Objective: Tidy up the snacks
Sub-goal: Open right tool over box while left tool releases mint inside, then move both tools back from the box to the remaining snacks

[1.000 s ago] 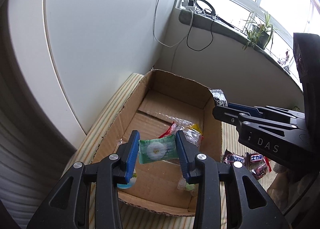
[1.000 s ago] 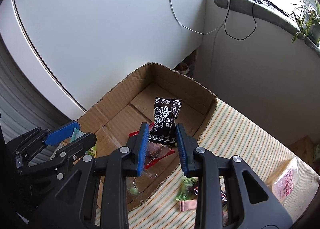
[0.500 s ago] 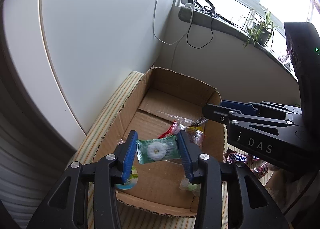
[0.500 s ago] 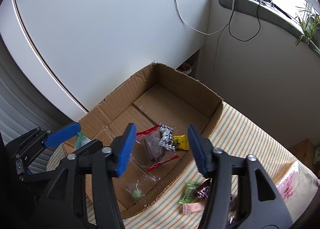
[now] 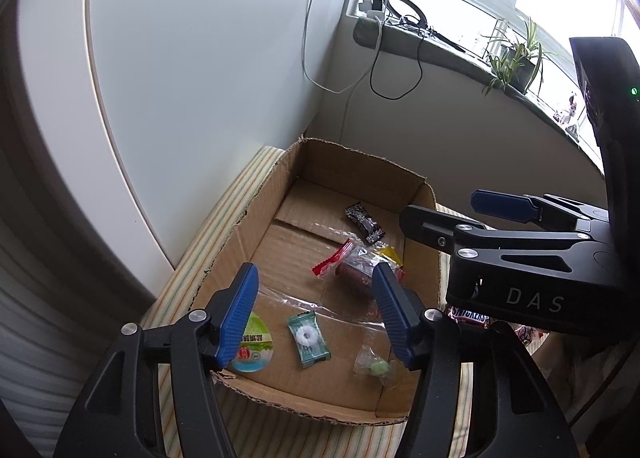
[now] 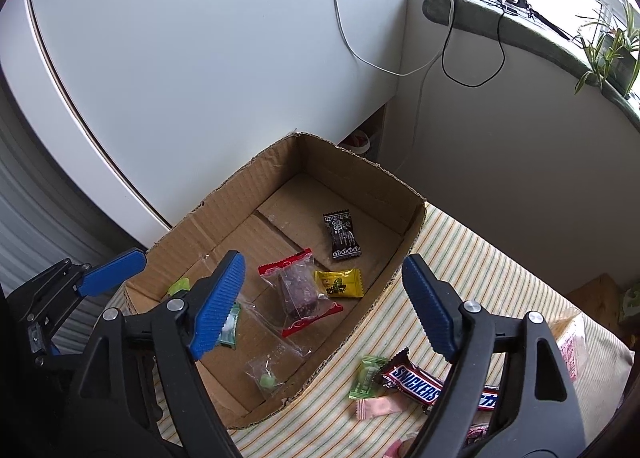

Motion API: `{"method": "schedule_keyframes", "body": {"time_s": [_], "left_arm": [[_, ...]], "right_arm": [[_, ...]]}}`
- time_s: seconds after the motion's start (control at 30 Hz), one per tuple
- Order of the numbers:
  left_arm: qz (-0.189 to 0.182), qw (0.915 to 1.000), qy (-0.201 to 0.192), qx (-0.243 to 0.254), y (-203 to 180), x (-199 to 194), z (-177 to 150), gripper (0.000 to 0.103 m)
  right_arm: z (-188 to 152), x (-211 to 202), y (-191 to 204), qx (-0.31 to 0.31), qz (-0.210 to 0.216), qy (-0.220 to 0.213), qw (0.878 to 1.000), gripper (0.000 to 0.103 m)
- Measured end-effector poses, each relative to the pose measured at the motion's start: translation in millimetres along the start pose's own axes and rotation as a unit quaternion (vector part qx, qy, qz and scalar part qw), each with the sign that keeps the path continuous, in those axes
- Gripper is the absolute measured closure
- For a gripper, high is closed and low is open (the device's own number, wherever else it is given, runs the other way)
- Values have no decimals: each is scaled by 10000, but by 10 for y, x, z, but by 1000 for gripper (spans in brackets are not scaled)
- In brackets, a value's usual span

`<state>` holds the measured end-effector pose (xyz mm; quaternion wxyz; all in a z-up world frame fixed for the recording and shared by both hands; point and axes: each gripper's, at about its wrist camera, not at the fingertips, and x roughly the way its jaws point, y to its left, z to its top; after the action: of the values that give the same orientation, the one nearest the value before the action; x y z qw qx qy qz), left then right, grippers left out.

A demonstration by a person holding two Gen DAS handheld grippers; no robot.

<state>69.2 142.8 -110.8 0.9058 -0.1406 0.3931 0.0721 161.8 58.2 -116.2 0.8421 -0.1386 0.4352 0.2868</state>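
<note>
Cardboard open-topped box (image 5: 256, 218) is sitting on a striped cloth surface (image 6: 480, 274), holding the snacks: teal mint-candy wrapper (image 5: 308, 340), black packet (image 5: 364, 222), red-edged clear packet (image 6: 300, 292), yellow packet (image 6: 339, 283). Left tool (image 5: 316, 314) is hanging over the box, jaws wide, gripping nothing. Right tool (image 6: 324, 306) is hovering likewise, wide and empty. Snickers bar (image 6: 416, 380) and green wrapped candy (image 6: 366, 376) are lying outside on the cloth.

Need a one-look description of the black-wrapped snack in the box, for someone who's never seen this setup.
Find the open cardboard box on the striped cloth. The black packet lies flat on the box floor nearest the far wall, apart from the rest. It is the only black wrapper, printed with white patterns; the neighbouring yellow packet and red-edged clear packet sit nearer.
</note>
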Motion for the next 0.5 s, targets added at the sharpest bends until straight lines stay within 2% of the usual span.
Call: {"method": "schedule_keyframes", "body": {"time_s": [0.5], "left_arm": [[-27,9999,-65,147,-178,-122,30,43]], "right_arm": [[-108,-355,-290,293,-51,-178,9994,20]]}}
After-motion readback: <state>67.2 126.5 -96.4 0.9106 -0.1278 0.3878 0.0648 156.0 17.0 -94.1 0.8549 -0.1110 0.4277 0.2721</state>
